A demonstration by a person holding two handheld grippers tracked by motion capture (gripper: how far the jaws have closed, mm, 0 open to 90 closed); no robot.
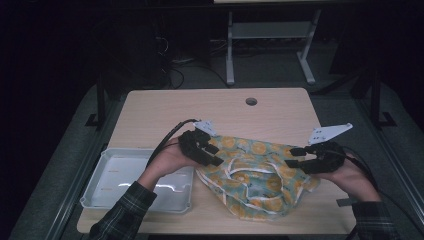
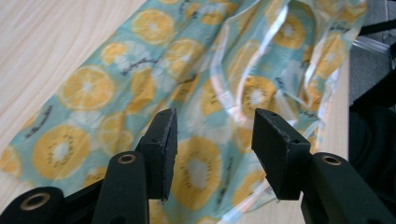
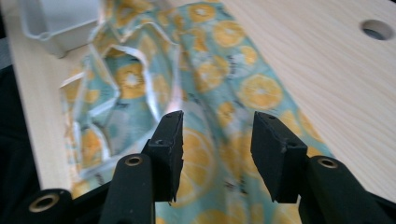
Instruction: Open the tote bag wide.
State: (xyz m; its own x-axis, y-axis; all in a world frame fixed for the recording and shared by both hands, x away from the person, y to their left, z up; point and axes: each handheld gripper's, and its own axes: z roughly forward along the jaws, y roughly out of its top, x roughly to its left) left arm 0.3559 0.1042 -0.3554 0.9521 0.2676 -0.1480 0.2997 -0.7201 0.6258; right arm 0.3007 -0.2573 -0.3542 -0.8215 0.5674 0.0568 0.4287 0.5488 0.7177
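Observation:
A teal cloth printed with orange slices (image 1: pixel 252 172) lies crumpled on the wooden table (image 1: pixel 165 107), with white-edged folds near its middle. My left gripper (image 1: pixel 216 155) hovers over the cloth's left edge, jaws apart with nothing between them. My right gripper (image 1: pixel 292 157) hovers over the cloth's right edge, also open and holding nothing. In the left gripper view the cloth (image 2: pixel 140 79) lies below the left gripper (image 2: pixel 212 140), whose pads do not touch it. In the right gripper view the cloth (image 3: pixel 219 88) lies flat beneath the open right gripper (image 3: pixel 215 140).
A white plastic tray (image 1: pixel 107 192) sits at the table's front left, beside the cloth; its corner (image 3: pixel 51 32) shows in the right gripper view. A round cable hole (image 1: pixel 251 101) is near the table's far edge. A desk frame (image 1: pixel 270 35) stands behind.

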